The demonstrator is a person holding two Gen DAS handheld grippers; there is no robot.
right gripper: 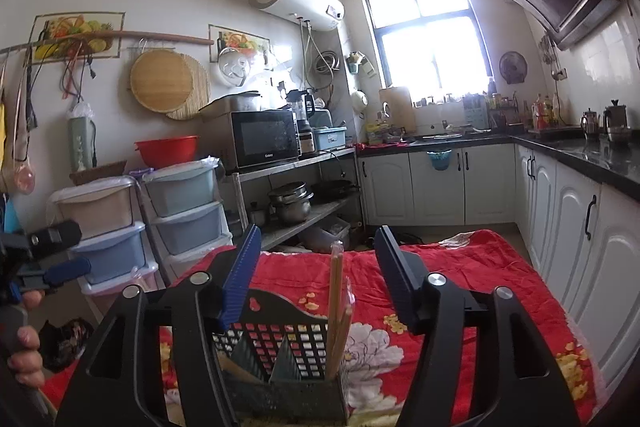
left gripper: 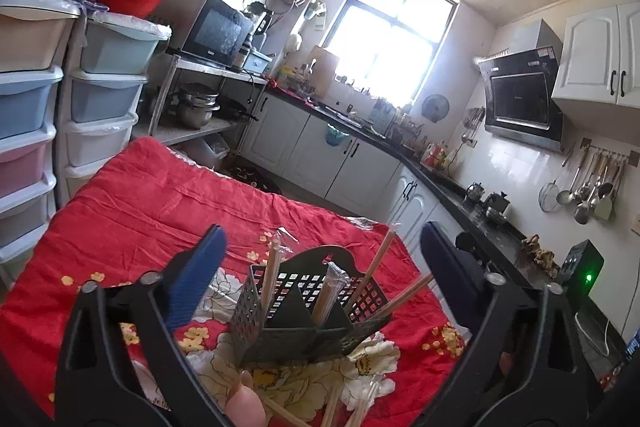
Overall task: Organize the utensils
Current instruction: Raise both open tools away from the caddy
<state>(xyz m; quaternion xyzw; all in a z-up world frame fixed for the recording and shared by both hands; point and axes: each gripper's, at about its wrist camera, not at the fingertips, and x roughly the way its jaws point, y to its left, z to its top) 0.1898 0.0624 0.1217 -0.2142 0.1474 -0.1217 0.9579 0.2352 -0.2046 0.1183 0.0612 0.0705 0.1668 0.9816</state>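
A black perforated utensil caddy (left gripper: pixel 312 307) (right gripper: pixel 280 343) with several compartments stands on the red floral cloth (left gripper: pixel 140 203). Wrapped chopsticks (left gripper: pixel 274 267) stand in its left compartment, and bare chopsticks (left gripper: pixel 380 265) lean out to the right. My left gripper (left gripper: pixel 323 231) is open, its blue fingers wide on either side of the caddy and touching nothing. My right gripper (right gripper: pixel 317 228) is open above the caddy, with a wrapped chopstick bundle (right gripper: pixel 337 291) standing between its fingers and untouched. Loose chopsticks (left gripper: pixel 332 403) lie on the cloth near a fingertip (left gripper: pixel 244 403).
Stacked plastic drawers (right gripper: pixel 180 211) and a metal shelf (right gripper: pixel 296 163) with a microwave (right gripper: pixel 264 139) stand beyond the table's far left. White cabinets (right gripper: pixel 560 211) under a black counter run along the right. A hand (right gripper: pixel 24 355) holds the other gripper at the left edge.
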